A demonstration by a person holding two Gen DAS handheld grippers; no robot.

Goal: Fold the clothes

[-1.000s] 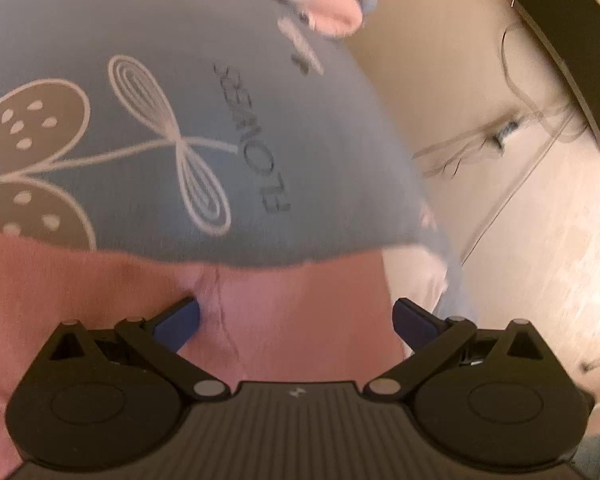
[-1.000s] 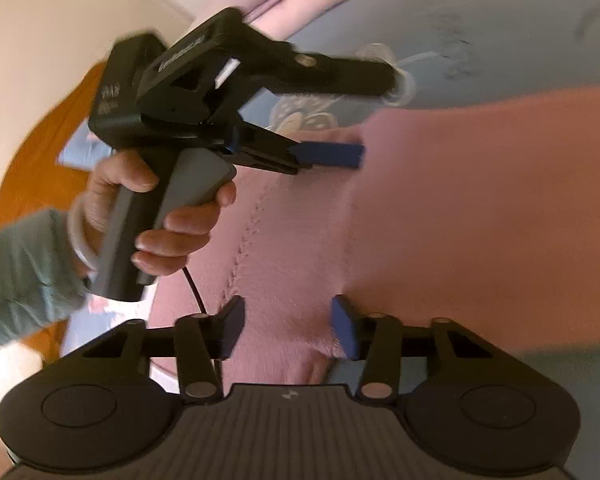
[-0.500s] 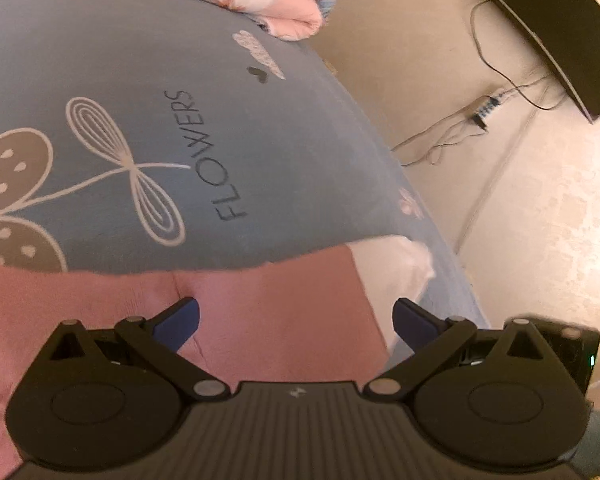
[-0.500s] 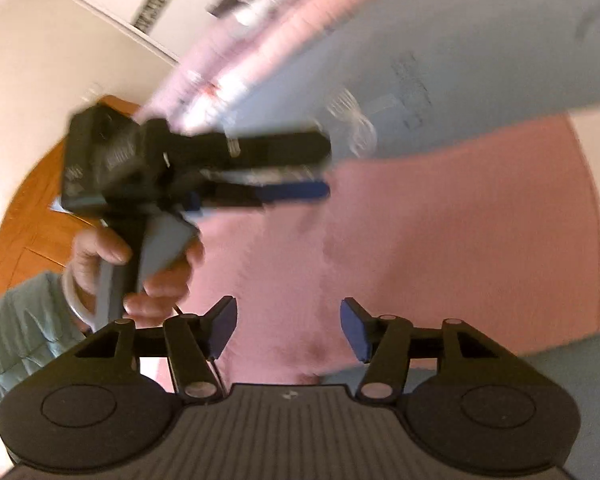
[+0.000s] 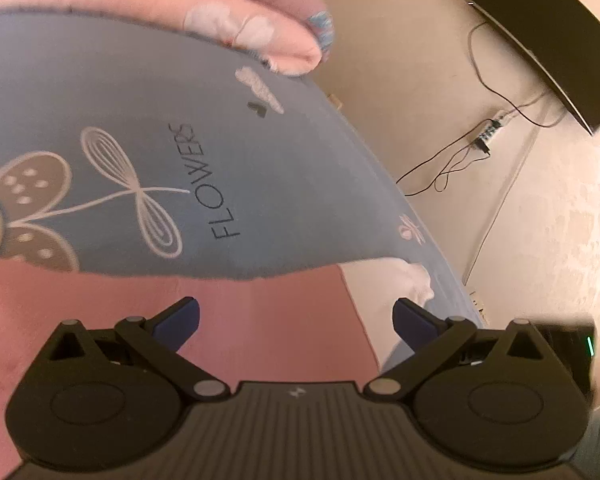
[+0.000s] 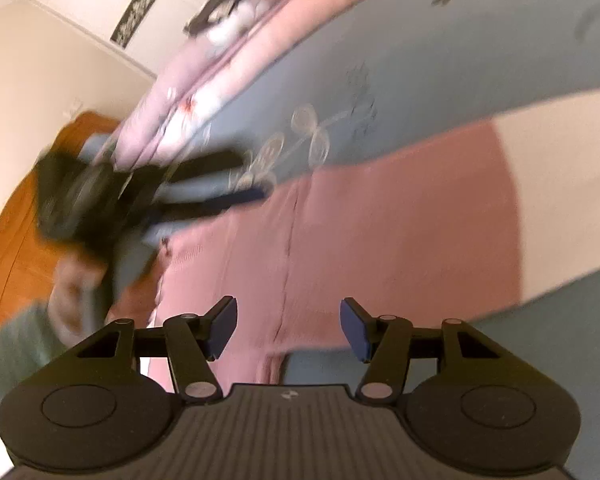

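The pink knit garment (image 6: pixel 380 232) is spread flat on the blue bedsheet (image 5: pixel 260 152), printed with flowers and the word FLOWERS. A white band (image 6: pixel 560 200) adjoins one end of the garment; whether it is part of the garment cannot be told. A vertical seam is seen running down the knit.

No containers are seen in either view.

The right gripper (image 6: pixel 288 326) is held above the near edge of the garment, jaws parted, having just been opening; nothing is pressed between the pads. The left gripper (image 5: pixel 296 318) is likewise held over the pink fabric near its white end, jaws spread wide and nothing gripped. In the right wrist view the left gripper is seen blurred at the garment's far corner, carried by a hand (image 6: pixel 76 292) in a grey-green sleeve.

A pink floral quilt (image 5: pixel 220 12) is bunched along the far side of the bed. Beyond the bed, a beige floor (image 5: pixel 540 240), a power strip with cables (image 5: pixel 488 132) and a dark flat screen (image 5: pixel 548 40) are seen.
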